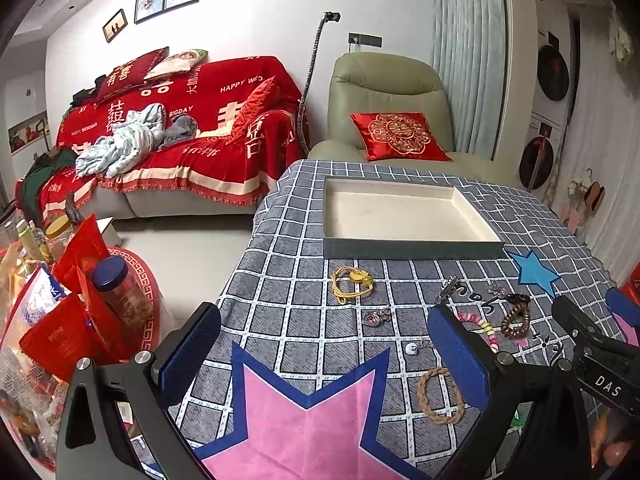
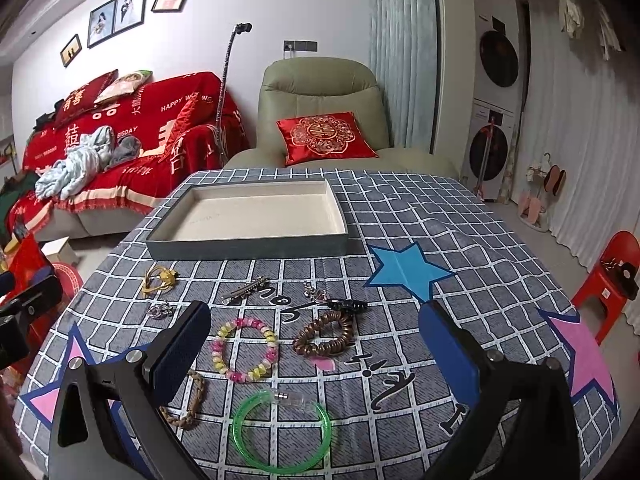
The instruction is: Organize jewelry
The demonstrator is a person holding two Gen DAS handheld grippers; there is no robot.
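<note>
— Green bangle (image 2: 282, 432) is lying closest, right under my right gripper (image 2: 316, 344), isn't it?

— Yes, it is sitting between the two pads, low in the right view. I am holding that gripper wide, with nothing in it. Just ahead of it the bead bracelet (image 2: 246, 350) and the brown coil tie (image 2: 324, 336) are lying side by side, apart from each other.

— And your left gripper (image 1: 324, 356)?

— I am holding it wide too, and empty. A braided bracelet (image 1: 438, 396) is lying beside its right pad, a small silver charm (image 1: 376, 316) is ahead of it, and the yellow cord piece (image 1: 352, 282) is waiting farther ahead, near the tray.

— So how far are we getting?

— Nowhere yet, I judge. The tray (image 2: 248, 246) is standing beyond both grippers at the far side of the cloth (image 2: 460, 320), and its pale floor is showing bare in both views. Everything is lying loose on the cloth: the hair clip (image 2: 245, 291), the black clip (image 2: 347, 305), a small pendant (image 2: 316, 294) beside it.

— Then all of it is waiting?

— Every piece I can see, yes. I am thinking the bangle or the beads make the easiest start for the right side.
</note>
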